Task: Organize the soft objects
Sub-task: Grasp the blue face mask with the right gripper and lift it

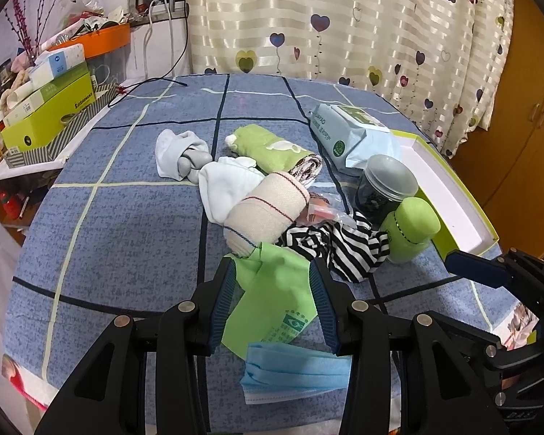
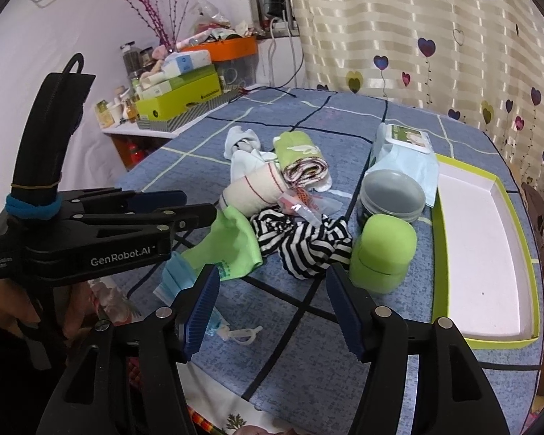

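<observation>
Heart-print curtains hang behind a bench covered in blue checked cloth. Soft things lie heaped at its middle: white socks, a rolled green towel, a beige bandage roll and a striped cloth. The left claw stands released astride a crumpled green cloth, above a blue face mask. The right claw is released too, holding nothing, near a green-rimmed white tray.

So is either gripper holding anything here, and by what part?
Nothing is held. The left gripper is open around the green cloth's near edge; the right gripper is open and empty.
</observation>
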The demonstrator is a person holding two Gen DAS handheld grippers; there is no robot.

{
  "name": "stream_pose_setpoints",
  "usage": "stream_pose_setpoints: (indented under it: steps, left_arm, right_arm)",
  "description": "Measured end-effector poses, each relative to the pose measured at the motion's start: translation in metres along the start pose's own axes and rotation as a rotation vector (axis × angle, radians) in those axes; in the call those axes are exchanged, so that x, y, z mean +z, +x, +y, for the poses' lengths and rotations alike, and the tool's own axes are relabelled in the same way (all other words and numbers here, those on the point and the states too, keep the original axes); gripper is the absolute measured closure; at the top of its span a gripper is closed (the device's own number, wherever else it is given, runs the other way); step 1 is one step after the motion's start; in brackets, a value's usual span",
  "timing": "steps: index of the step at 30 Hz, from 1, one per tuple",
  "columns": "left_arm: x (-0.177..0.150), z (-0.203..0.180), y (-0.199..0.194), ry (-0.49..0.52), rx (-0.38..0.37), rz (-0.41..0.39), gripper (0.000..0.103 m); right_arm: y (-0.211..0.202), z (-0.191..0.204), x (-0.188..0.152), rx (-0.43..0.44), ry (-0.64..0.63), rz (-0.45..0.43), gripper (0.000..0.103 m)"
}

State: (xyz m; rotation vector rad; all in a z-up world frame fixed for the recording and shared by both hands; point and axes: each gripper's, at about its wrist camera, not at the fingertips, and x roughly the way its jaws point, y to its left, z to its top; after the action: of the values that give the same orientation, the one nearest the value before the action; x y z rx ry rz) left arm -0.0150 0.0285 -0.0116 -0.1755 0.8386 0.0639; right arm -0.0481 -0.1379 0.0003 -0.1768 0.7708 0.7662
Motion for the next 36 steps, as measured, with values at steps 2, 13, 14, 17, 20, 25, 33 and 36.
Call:
stream_pose_setpoints:
  steps: [2,13,14,17,20,25,33,36]
  left_arm:
    - [0.000,0.001,-0.001,-0.004,-0.002,-0.002,0.059]
    - [-0.005,0.010,-0.011,-0.015,0.004,-0.016,0.059]
    - [-0.006,0.012,-0.012,-0.016,0.005,-0.017,0.059]
    - [-0.008,0.019,-0.016,-0.027,0.014,-0.024,0.059]
    - [-0.011,0.029,-0.020,-0.046,0.022,-0.032,0.059]
    - [-0.012,0.046,-0.024,-0.089,0.042,-0.045,0.059]
    - [-0.013,0.060,-0.022,-0.114,0.048,-0.045,0.059]
    - [-0.012,0.060,-0.019,-0.112,0.039,-0.039,0.059]
  right_arm:
    - [0.001,0.003,0.001,0.000,-0.018,0.002,0.042]
    - [0.012,0.012,0.002,0.043,-0.051,0.021,0.042]
    - [0.013,0.014,0.001,0.052,-0.056,0.021,0.042]
    - [0.018,0.021,0.000,0.086,-0.073,0.027,0.042]
    - [0.027,0.029,-0.001,0.123,-0.096,0.039,0.042]
    - [0.045,0.045,-0.003,0.165,-0.154,0.076,0.042]
    - [0.079,0.065,-0.010,0.205,-0.256,0.175,0.066]
    - [0.085,0.066,-0.014,0.190,-0.267,0.194,0.082]
